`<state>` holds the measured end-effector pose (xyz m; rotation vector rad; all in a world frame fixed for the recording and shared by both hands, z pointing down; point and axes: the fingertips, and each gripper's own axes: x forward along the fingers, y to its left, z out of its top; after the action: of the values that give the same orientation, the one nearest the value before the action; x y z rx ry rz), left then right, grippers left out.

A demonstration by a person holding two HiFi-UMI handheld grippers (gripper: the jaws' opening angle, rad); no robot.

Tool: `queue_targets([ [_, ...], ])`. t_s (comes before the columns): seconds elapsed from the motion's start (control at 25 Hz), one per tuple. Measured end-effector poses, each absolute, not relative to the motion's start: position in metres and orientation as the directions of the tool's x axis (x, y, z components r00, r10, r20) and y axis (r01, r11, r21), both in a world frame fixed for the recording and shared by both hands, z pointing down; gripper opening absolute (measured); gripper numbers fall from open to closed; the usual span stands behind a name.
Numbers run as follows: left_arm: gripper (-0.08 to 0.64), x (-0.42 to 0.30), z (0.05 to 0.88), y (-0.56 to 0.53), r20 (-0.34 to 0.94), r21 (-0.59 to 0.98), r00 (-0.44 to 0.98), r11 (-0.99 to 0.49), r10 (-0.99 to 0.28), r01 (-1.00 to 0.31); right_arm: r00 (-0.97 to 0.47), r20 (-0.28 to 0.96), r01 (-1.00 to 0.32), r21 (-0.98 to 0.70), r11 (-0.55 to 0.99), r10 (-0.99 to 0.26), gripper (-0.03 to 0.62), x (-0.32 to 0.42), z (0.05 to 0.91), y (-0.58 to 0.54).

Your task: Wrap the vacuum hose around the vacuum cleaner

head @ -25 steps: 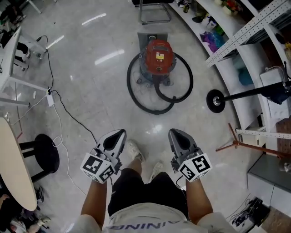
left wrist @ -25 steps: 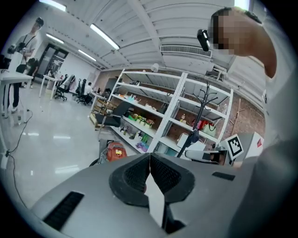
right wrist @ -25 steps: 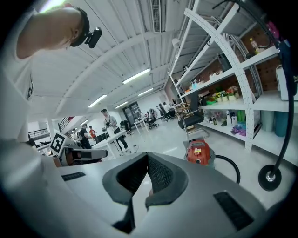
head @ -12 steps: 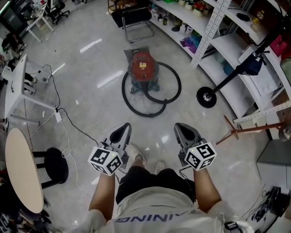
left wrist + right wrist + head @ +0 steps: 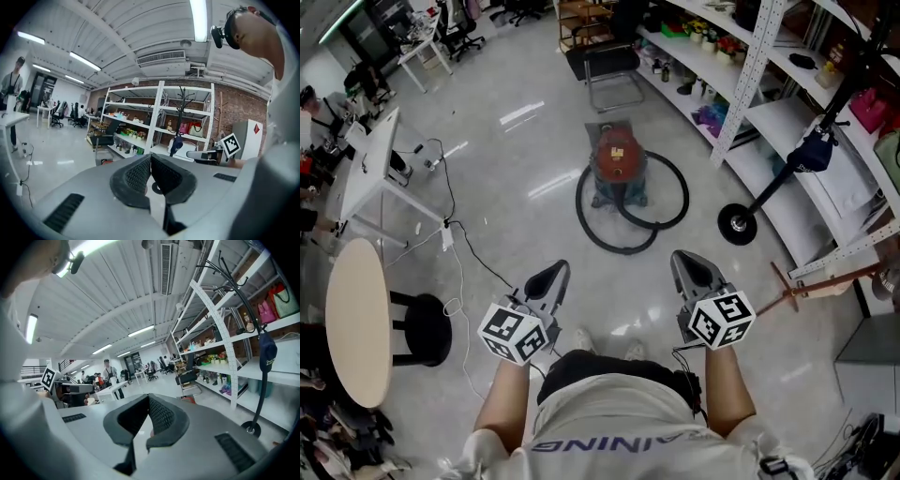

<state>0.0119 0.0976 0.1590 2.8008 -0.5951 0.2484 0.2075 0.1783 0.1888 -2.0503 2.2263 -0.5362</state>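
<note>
The red vacuum cleaner [image 5: 617,157] stands on the glossy floor a few steps ahead of me. Its black hose [image 5: 628,246] lies in loose loops on the floor around its front and right side. My left gripper [image 5: 551,274] and right gripper [image 5: 686,260] are held side by side at waist height, well short of the vacuum. Both are shut with nothing between the pads. The left gripper view shows that gripper's jaws [image 5: 150,157] pressed together and empty. In the right gripper view the right gripper's jaws [image 5: 148,399] are likewise closed, with a sliver of the red vacuum [image 5: 189,399] beyond them.
Metal shelving [image 5: 787,103] runs along the right. A coat stand's round base [image 5: 738,225] sits right of the hose. A chair [image 5: 614,61] stands behind the vacuum. To the left are a round table [image 5: 356,333], a black stool [image 5: 427,328], a white desk [image 5: 380,169] and a floor cable [image 5: 459,253].
The head view has lifted and pulled back, taking in more of the room. Both grippers stay shut and empty at the waist. The vacuum and hose lie as before.
</note>
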Motion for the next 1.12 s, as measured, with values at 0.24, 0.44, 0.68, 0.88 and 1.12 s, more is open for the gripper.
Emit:
queue_targets([
  [0.24, 0.02, -0.012, 0.124, 0.104, 0.174, 0.19, 0.91, -0.893, -0.377, -0.407, -0.098, 0.151, -0.961, -0.272, 0.054, -0.984, 0.011, 0.18, 0.161, 0.189],
  [0.44, 0.02, -0.039, 0.104, 0.106, 0.125, 0.178, 0.928, -0.912, -0.351, -0.369, -0.057, 0.146, -0.97, -0.24, 0.021, -0.988, 0.011, 0.157, 0.141, 0.191],
  [0.68, 0.02, -0.101, 0.095, 0.086, 0.097, 0.154, 0.924, -0.912, -0.369, -0.38, -0.033, 0.146, -0.987, -0.161, 0.009, -0.989, 0.011, 0.095, 0.114, 0.171],
  [0.88, 0.02, -0.125, 0.081, 0.068, 0.078, 0.171, 0.93, -0.914, -0.359, -0.367, 0.007, 0.108, -0.991, -0.136, -0.022, -0.994, 0.011, 0.075, 0.086, 0.159],
  [1.12, 0.02, -0.133, 0.067, 0.065, 0.064, 0.143, 0.938, -0.928, -0.339, -0.345, 0.036, 0.108, -0.991, -0.126, -0.049, -0.994, 0.011, 0.067, 0.081, 0.162],
])
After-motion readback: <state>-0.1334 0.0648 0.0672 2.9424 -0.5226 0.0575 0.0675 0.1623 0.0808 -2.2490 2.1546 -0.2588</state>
